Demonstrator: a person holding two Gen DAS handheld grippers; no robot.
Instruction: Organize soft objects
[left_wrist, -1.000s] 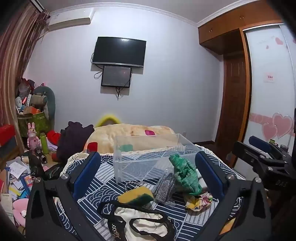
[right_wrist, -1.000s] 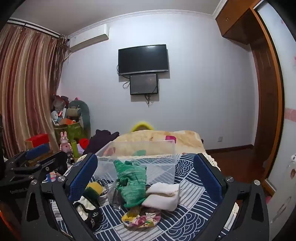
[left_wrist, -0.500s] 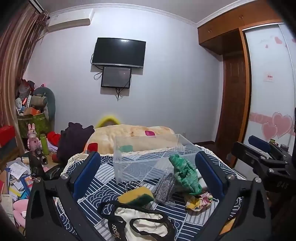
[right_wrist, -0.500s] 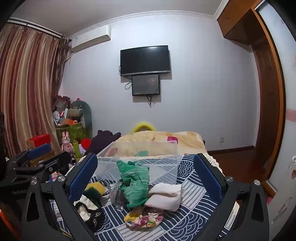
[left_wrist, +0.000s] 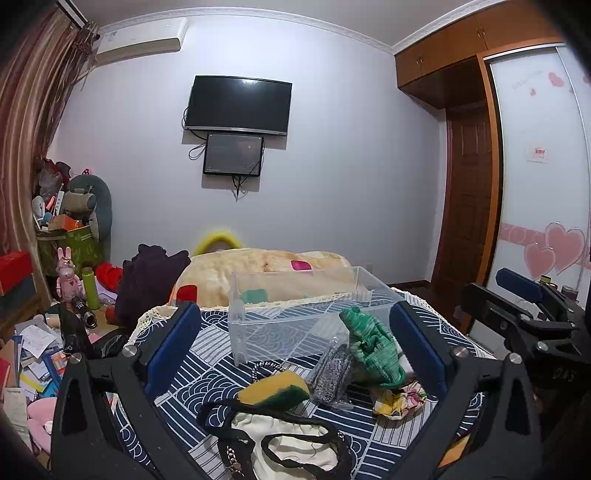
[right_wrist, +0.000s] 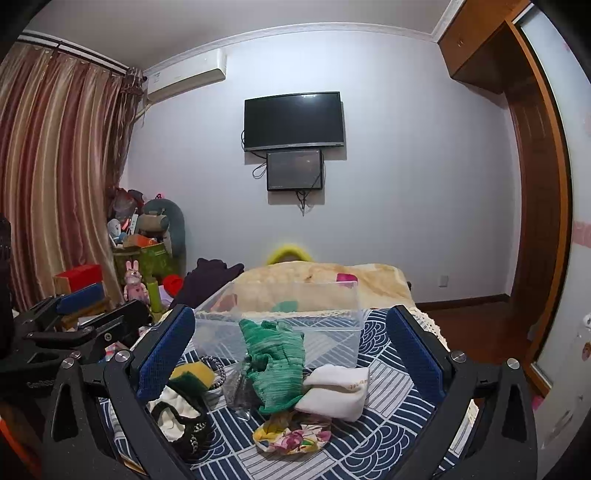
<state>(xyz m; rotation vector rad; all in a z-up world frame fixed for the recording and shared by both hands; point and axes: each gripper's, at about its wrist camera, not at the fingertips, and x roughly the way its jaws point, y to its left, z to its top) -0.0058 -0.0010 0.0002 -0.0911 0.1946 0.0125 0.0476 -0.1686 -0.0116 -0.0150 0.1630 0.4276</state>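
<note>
Green glove (right_wrist: 275, 363) looked light & floppy, prob best pinched at the bunched middle so it wouldn't drape. It lay on the bed (right_wrist: 388, 435), just in front of the clear bin (right_wrist: 280, 325), touching the white cloth (right_wrist: 338, 391). My right gripper (right_wrist: 291, 365) was wide open w/ nothing held, glove between its fingers' line; left gripper (left_wrist: 295, 343) also wide open, empty.

The pale lilac wall (right_wrist: 406, 155) has a flat black TV (right_wrist: 294, 120) on it, with a smaller dark screen (right_wrist: 294, 170) just under. A long white air conditioner (right_wrist: 184, 75) sits up high, beside striped brown-and-red curtains (right_wrist: 55, 177). A brown wooden door (left_wrist: 467, 199) stands at the right, and the floor (right_wrist: 476, 332) is dark wood.
</note>
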